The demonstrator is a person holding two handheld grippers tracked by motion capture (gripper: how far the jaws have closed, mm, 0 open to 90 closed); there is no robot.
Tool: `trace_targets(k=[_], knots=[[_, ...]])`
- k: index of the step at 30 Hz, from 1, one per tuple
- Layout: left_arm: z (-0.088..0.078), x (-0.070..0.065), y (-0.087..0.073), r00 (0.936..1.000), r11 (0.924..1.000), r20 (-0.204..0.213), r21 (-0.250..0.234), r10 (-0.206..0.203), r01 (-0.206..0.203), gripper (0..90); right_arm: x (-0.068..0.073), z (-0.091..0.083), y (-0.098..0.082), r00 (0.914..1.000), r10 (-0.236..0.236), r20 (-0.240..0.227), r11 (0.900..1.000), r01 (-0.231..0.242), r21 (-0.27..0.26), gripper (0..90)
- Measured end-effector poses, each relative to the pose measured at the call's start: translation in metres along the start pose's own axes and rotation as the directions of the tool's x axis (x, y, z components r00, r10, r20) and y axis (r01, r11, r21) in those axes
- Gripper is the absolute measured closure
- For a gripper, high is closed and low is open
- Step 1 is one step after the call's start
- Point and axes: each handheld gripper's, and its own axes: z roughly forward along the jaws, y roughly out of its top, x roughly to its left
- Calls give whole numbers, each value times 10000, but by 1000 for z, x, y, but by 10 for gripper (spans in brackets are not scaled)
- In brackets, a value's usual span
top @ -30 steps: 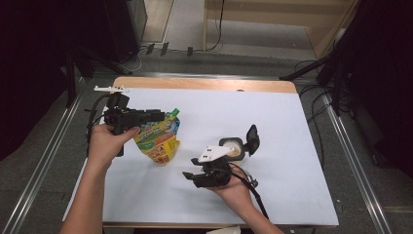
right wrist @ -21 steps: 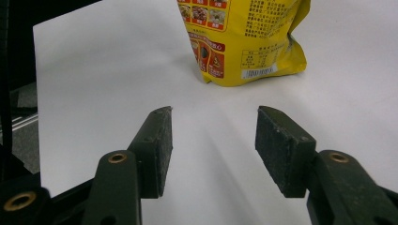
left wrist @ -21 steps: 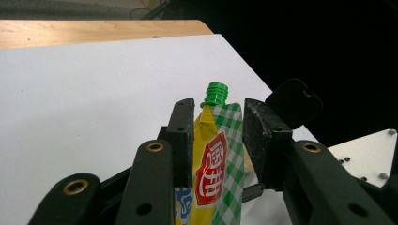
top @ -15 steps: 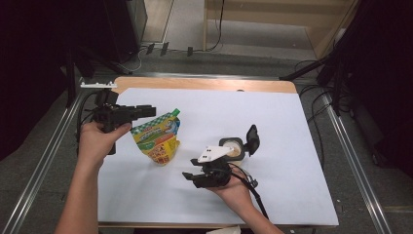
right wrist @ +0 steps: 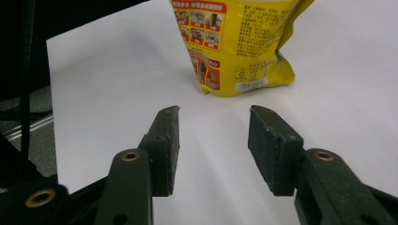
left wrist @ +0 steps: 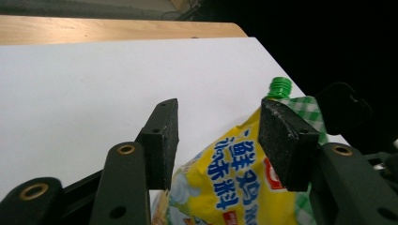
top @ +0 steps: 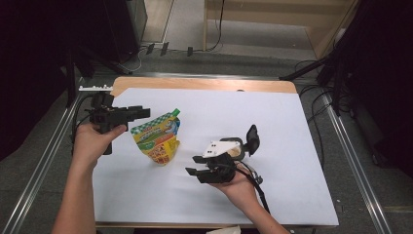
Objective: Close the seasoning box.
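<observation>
A yellow spouted pouch [top: 157,140] with a green cap [top: 175,112] stands on the white sheet [top: 234,112], left of middle. My left gripper [top: 145,113] is held level just left of the pouch's top, pointing right. Its jaws have just been opening. In the left gripper view the pouch [left wrist: 225,187] shows behind the gap, and the pads [left wrist: 164,136] stand clear of it, so the left gripper [left wrist: 218,112] is open. My right gripper [top: 192,165] lies low to the pouch's right, pointing at it. Its jaws have just been closing, with nothing between them. The right gripper [right wrist: 213,115] is open, and the pouch's base [right wrist: 244,70] stands a little ahead.
The white sheet covers a wooden table whose far edge [top: 195,85] shows as a tan strip. Metal rails [top: 44,161] run along both sides. Cables [top: 160,48] lie on the floor beyond. Bare sheet lies to the right and at the front.
My left gripper has let go of the pouch's top, drawn back to the left and opened its jaws. The pouch stays standing. The right hand has hardly moved.
</observation>
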Motion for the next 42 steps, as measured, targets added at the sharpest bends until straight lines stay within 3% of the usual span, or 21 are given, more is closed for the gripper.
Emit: trace_targets(k=[2, 6, 13, 23, 42], knots=[[0, 3, -1, 10000, 10000, 15, 46, 53, -53, 470, -3, -5, 2, 10000, 89, -11, 10000, -89, -24, 588], [2, 8, -4, 9992, 9996, -339, 155, 227, -222, 455, -9, -15, 5, 9996, 288, 40, 9996, -288, -80, 646], [6, 14, -9, 9981, 9987, -435, 254, 443, -432, 447, -20, -37, 12, 9986, 527, 45, 9982, -526, -292, 755], [10, 18, -12, 9985, 9988, -413, 359, 352, -338, 428, -34, -64, 18, 9965, 819, 173, 9965, -816, -208, 900], [15, 18, -15, 9983, 9979, -358, 481, 453, -435, 416, -58, -108, 24, 9908, 1185, 656, 9920, -1152, -520, 900]])
